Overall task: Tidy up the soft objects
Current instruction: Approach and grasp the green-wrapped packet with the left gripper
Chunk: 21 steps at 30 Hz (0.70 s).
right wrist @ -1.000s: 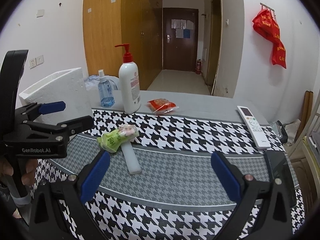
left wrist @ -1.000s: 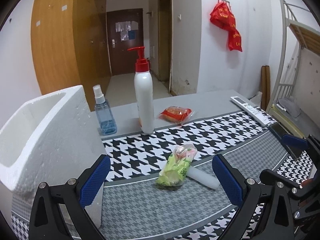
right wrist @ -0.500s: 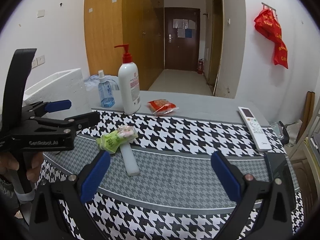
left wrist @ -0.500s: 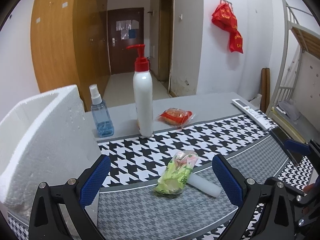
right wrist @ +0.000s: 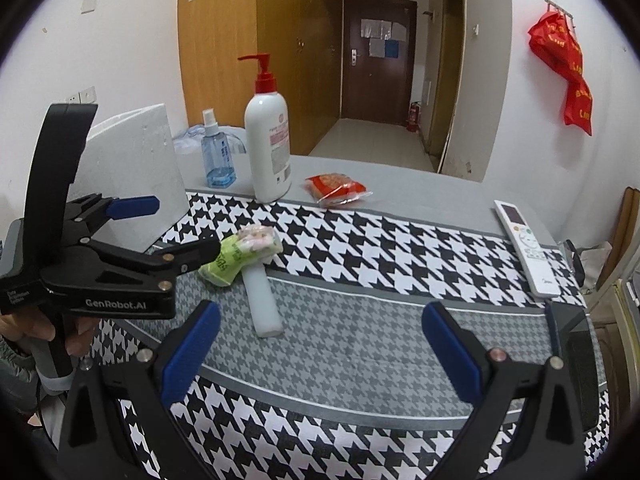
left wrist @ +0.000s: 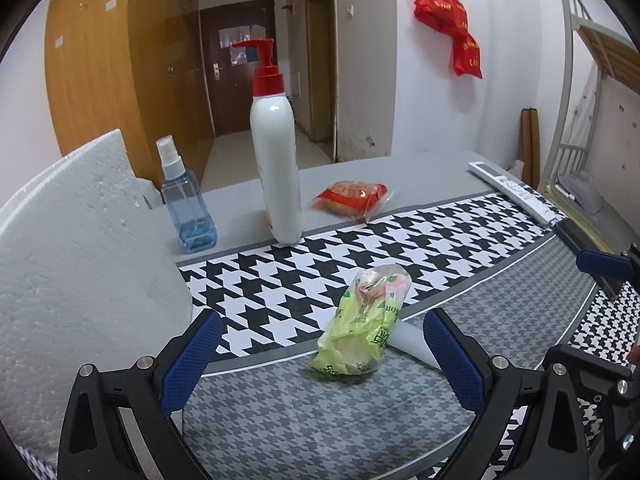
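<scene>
**Both tongs spread wide, lined up on the green packet**

I hold the left gripper (left wrist: 318, 354) low over the grey band of the tablecloth (left wrist: 360, 412), its jaws released and spread wide with nothing between the pads. I judge this is the approach to a pick: the green packet (left wrist: 362, 322) sits just ahead of the opening and slightly right of centre, so the fingers can pass either side of it. The packet lies on the table across the border between the houndstooth strip and the grey band, one end resting on a white foam stick (right wrist: 262, 298) that pokes out from under it.

My right gripper (right wrist: 320, 346) is also released and empty, waiting further back over the cloth, well apart from the packet.

The white foam box (left wrist: 72, 264) stands just to the left; I take it as the likely place for soft things, though its opening is hidden from here. The red snack packet (left wrist: 352, 196), another soft item, lies further back near the pump bottle (left wrist: 278, 160). The spray bottle (left wrist: 186, 204) and remote control (right wrist: 526, 248) stay clear of the path. The foam stick is the one nuisance: a clench on the packet may catch it too.
</scene>
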Tool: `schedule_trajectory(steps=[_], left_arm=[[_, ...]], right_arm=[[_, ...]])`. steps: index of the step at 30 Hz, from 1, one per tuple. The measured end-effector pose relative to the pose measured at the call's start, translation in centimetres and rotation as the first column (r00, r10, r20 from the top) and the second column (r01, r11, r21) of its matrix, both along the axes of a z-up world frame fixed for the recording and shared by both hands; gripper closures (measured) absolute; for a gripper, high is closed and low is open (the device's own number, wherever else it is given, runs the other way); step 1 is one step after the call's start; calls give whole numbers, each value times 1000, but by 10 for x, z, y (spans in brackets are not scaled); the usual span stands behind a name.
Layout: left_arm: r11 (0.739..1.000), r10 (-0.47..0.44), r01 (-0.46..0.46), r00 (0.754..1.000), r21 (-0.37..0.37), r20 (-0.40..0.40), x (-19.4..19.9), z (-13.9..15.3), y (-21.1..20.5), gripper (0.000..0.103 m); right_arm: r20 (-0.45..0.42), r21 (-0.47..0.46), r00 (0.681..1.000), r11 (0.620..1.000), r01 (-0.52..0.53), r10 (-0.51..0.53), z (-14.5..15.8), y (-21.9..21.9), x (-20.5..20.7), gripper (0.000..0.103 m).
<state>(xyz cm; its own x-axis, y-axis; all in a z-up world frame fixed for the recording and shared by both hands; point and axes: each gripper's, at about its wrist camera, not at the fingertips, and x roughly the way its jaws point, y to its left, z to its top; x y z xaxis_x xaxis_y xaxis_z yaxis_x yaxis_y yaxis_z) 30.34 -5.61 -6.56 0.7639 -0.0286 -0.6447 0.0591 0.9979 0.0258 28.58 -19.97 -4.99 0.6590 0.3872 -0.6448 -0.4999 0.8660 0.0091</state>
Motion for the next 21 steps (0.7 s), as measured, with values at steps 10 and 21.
schedule_trajectory(steps=[10,21], left_arm=[[1000,-2,2,998,-13,-60,6,-17,8,16],[999,-47,46,994,-13,-100,11,-30,5,29]], right_arm=[[-40,-34,997,997,-69,68,-10,15,10,1],[-112,-65,983,986,-152,144,-26,33,29,15]])
